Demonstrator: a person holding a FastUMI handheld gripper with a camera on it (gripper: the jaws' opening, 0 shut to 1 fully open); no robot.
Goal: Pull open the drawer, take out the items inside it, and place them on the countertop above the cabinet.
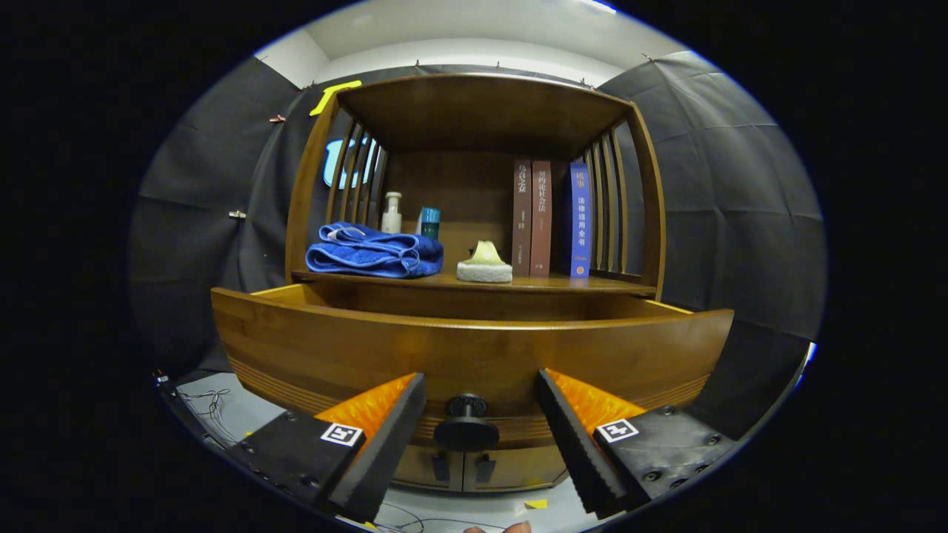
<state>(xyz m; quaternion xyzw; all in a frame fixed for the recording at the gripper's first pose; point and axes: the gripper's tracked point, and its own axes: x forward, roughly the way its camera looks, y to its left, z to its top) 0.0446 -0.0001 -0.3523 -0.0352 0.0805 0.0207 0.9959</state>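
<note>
One step looks done already, judging by how things sit: the drawer [474, 348] is pulled out toward the gripper [481, 414], and you can see its top rim and a strip of the dark opening behind the front panel. The gripper's spread wide open, holding nothing. The drawer knob [466, 426] sits right between the two fingers, a bit ahead of the tips, and neither finger is touching it as far as I can tell.

So I'd say we're at the handover between "pull it open" and "take the stuff out". Catch is, from down here the drawer front blocks the inside completely, so I can't tell what's in there or how many things.

Beyond the drawer and higher up is the tabletop [518, 282] over the cabinet, which is where everything has to land. It's already kinda busy: a folded blue towel [374, 252] up and to the left of the fingers, a white bottle [391, 213] and a teal one [429, 221] behind it, a little pale ornament on a white base [484, 263] nearly straight ahead, and three books [552, 218] standing to the right.

Next move, my guess: lift the gripper up over the drawer's front edge, tip it down to look in, then reach in with the fingers apart. The free bit between towel and ornament, or in front of the books, looks like the safest drop spot.
</note>
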